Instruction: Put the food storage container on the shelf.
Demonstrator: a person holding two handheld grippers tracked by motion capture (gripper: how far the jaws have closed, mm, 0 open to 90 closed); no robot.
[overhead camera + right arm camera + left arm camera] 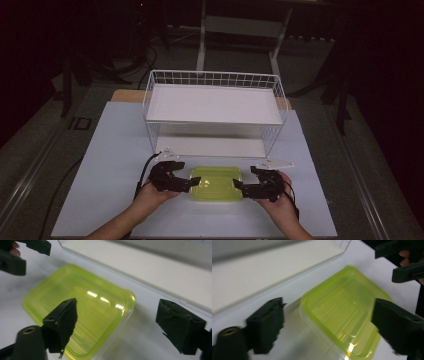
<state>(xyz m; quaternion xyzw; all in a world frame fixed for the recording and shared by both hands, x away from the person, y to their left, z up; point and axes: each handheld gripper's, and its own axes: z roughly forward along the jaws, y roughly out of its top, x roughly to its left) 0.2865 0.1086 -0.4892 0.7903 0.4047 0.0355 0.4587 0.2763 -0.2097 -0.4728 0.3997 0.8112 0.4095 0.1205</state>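
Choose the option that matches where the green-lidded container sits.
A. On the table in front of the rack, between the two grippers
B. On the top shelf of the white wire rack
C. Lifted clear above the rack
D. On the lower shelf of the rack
A: the high view shows the green-lidded container on the table, in front of the white wire rack, with the left gripper and right gripper at its two ends.
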